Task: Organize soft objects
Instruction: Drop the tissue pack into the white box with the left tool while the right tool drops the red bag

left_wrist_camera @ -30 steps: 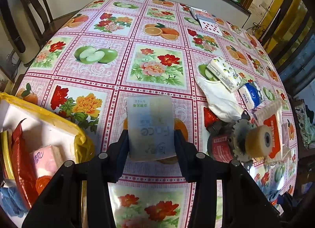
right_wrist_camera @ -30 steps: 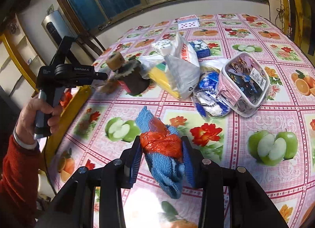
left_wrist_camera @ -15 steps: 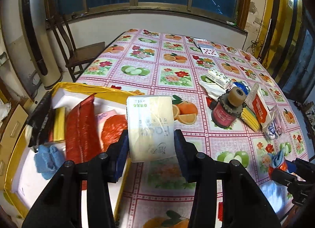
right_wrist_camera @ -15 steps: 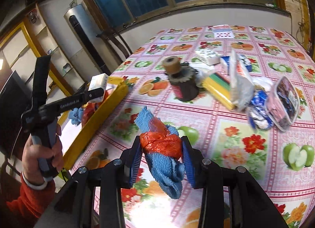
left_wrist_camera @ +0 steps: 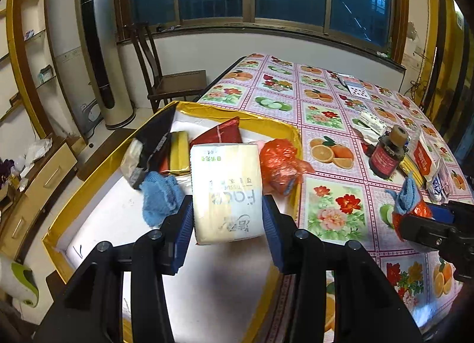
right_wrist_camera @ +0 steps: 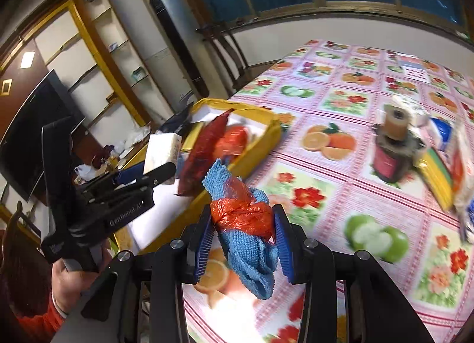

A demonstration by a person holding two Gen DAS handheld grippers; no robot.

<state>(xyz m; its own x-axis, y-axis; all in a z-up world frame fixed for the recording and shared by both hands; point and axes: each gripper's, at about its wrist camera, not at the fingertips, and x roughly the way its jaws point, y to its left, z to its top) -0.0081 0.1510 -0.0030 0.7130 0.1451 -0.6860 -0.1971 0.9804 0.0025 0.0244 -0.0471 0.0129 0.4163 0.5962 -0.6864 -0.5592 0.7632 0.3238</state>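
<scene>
While the box (left_wrist_camera: 89, 183) at the left already holds a cloth (left_wrist_camera: 161, 196) and bags, the left gripper (left_wrist_camera: 226, 218) clamps a tissue pack (left_wrist_camera: 226, 192) above it, and the right gripper (right_wrist_camera: 244, 242) grips a blue cloth with orange bag (right_wrist_camera: 244, 224) over the table (right_wrist_camera: 340, 100); more soft packets lie far right, so sorting looks partway done

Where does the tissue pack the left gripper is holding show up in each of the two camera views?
Left wrist view: the tissue pack sits at centre, between the left gripper's fingers, over the yellow box.
Right wrist view: it appears at left, above the box's near end.
Shared landmark: the dark red bottle.
</scene>
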